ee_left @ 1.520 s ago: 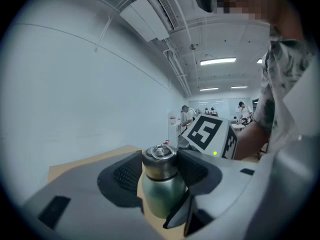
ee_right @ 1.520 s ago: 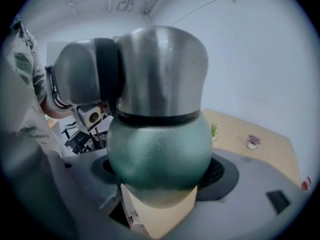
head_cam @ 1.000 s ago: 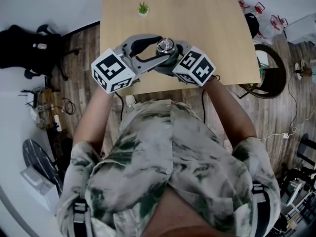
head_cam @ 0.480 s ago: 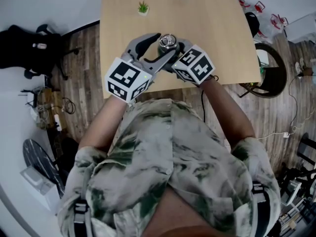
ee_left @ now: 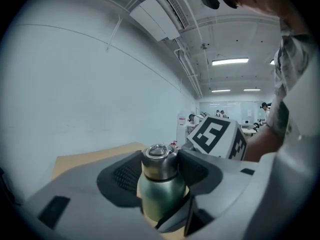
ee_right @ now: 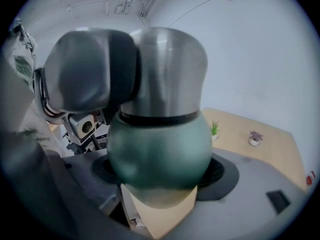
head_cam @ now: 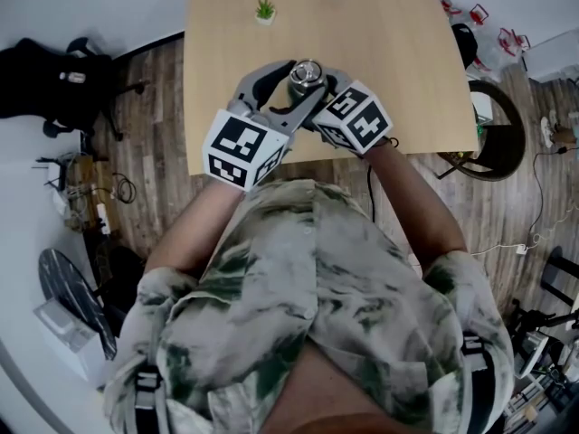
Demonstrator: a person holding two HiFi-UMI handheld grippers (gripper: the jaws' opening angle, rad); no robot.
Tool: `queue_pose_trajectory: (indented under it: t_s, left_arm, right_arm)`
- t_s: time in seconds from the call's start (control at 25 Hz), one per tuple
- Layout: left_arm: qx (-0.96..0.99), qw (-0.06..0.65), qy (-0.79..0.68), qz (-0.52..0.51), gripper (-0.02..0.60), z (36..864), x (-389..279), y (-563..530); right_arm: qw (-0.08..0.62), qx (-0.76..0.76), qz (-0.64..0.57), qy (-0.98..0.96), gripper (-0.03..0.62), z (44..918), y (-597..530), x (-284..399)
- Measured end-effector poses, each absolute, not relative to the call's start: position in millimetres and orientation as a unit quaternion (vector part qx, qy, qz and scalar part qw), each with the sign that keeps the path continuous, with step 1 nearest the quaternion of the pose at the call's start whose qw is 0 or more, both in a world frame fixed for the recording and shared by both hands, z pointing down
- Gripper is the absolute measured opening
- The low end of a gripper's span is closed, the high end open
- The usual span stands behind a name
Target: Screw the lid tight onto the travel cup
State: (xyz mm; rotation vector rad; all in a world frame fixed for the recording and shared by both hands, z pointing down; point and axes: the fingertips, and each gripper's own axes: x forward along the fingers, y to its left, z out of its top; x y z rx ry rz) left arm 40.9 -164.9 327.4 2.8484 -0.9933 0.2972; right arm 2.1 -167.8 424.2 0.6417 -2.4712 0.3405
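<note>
Over the wooden table (head_cam: pixel 398 80), my right gripper (ee_right: pixel 160 174) clamps the travel cup (ee_right: pixel 160 151); my left gripper (ee_left: pixel 159 173) pinches its steel lid (ee_left: pixel 159 163).

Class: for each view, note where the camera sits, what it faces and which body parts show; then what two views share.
Head view: on the head, facing steeply down at the light wooden table; shirt and forearms show.
Left gripper view: on the left gripper, facing the steel lid in its jaws; a forearm shows.
Right gripper view: on the right gripper, facing the green metal travel cup it grips; shirt at left.
Shared: both gripper views show the lid.
</note>
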Motion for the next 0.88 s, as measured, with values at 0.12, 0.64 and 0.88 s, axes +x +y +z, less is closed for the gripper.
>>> queue_pose_trajectory:
  t_s: [0.12, 0.64, 0.88]
  left_arm:
    - [0.946, 0.053, -0.306, 0.095, 0.239, 325, 40, -163]
    - [0.985, 0.043, -0.143, 0.092, 0.239, 323, 37, -148]
    - [0.982, 0.050, -0.158, 0.093, 0.239, 324, 37, -155]
  right_arm:
    - [0.277, 0.233, 0.125, -0.924, 0.396, 422, -166, 0]
    - [0.269, 0.178, 0.113, -0.940, 0.396, 419, -147, -7]
    - [0.268, 0.188, 0.122, -0.937, 0.396, 421, -154, -6]
